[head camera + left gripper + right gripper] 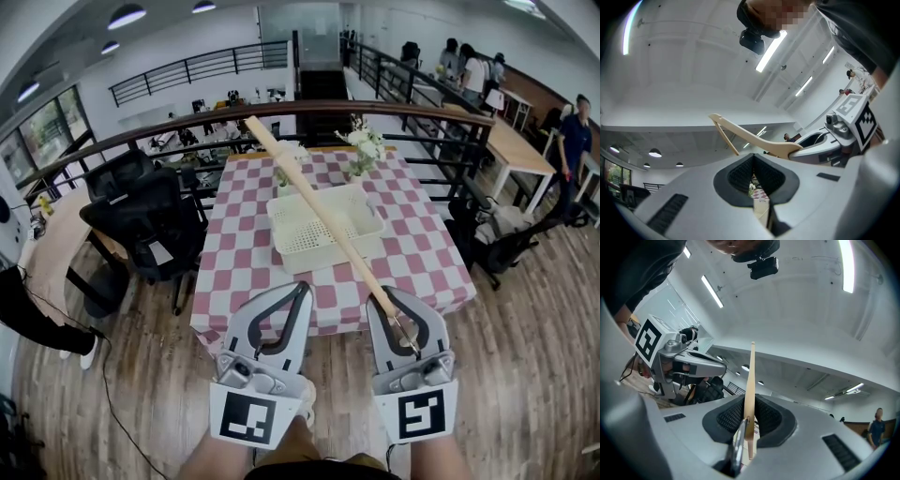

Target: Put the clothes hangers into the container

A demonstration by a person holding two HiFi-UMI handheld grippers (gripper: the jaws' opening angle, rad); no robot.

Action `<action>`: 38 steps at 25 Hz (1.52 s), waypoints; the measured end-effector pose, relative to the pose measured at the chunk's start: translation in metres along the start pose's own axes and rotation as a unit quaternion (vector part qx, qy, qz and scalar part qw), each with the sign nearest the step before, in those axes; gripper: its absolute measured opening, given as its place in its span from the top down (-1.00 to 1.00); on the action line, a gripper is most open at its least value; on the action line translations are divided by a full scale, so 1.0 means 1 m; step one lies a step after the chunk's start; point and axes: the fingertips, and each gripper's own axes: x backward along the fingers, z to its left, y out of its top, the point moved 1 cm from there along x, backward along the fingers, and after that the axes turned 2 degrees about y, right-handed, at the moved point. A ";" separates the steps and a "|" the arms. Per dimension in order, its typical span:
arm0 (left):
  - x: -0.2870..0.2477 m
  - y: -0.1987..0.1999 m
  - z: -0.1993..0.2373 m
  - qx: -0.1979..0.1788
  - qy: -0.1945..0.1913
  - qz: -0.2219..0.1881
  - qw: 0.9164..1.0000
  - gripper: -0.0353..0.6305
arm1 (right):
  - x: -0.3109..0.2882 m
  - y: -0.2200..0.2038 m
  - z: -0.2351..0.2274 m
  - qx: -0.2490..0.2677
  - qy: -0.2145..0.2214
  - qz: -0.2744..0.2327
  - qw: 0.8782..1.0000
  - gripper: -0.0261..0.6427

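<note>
My right gripper (390,298) is clamped near the metal hook of a pale wooden clothes hanger (317,199). Its long axis runs ahead and leftward, above the white perforated plastic basket (277,230) on the pink-checked tabletop (427,253). My left gripper (300,289) is closed and empty. The hanger shows edge-on, so its shape is unclear.
</note>
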 end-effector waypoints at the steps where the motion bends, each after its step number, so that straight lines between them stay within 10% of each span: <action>1: -0.002 -0.003 0.001 0.003 0.000 0.002 1.000 0.87 | -0.003 -0.002 -0.001 0.000 0.001 0.000 1.000 0.72; 38: -0.140 -0.108 0.101 0.031 -0.033 0.025 0.999 0.87 | -0.169 -0.083 -0.038 0.029 0.018 0.088 0.995 0.72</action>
